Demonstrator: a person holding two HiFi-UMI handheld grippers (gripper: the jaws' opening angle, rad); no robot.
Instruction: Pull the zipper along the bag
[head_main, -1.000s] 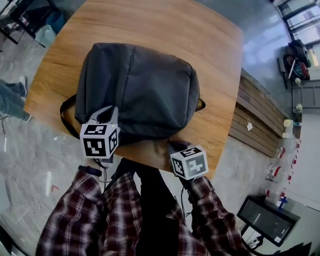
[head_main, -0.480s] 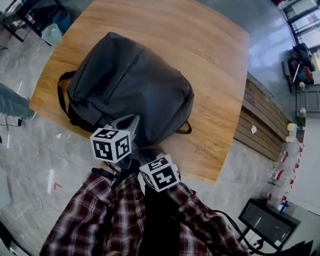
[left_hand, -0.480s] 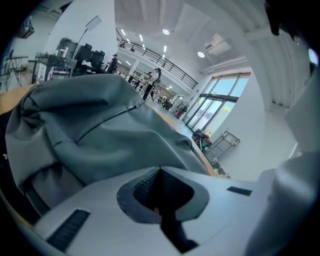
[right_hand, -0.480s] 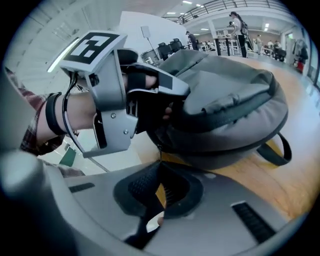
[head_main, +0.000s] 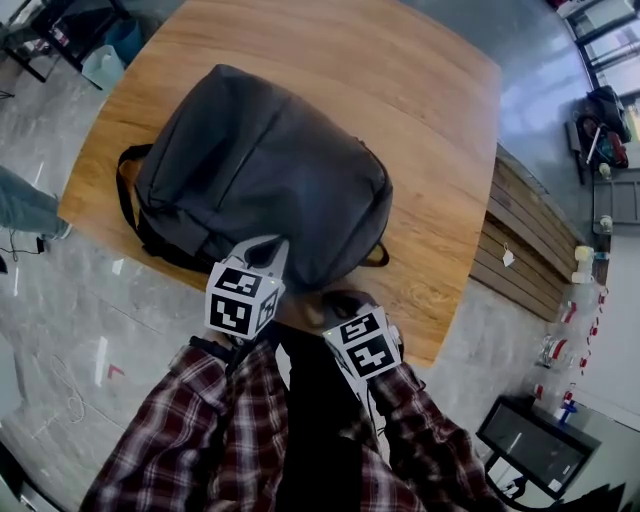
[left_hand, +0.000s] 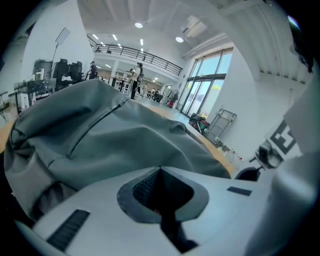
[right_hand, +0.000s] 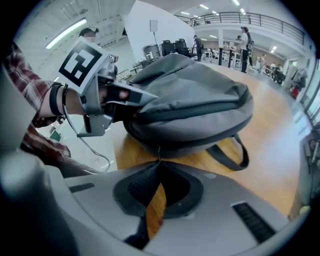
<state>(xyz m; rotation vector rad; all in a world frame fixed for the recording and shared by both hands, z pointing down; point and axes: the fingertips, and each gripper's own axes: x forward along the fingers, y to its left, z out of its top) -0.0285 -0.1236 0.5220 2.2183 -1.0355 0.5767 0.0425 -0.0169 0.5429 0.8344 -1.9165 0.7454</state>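
Your R gripper (right_hand: 159, 163) is clamped on the zip tab (right_hand: 158, 151), L gripper (left_hand: 160, 171) shut empty vs. the bag (head_main: 260, 170)'s near edge; nxt, drag the tab along.

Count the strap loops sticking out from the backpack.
2. One strap loop lies at the left end of the backpack, the other at its near right corner, both on the table. More may be hidden underneath.

The right gripper (right_hand: 159, 164), its jaws pressed together, pinches a thin zipper pull (right_hand: 159, 153) at the near lower edge of a grey backpack (right_hand: 200, 100) lying on a wooden table (right_hand: 270, 150), while the left gripper (right_hand: 144, 98) touches the backpack's left side.
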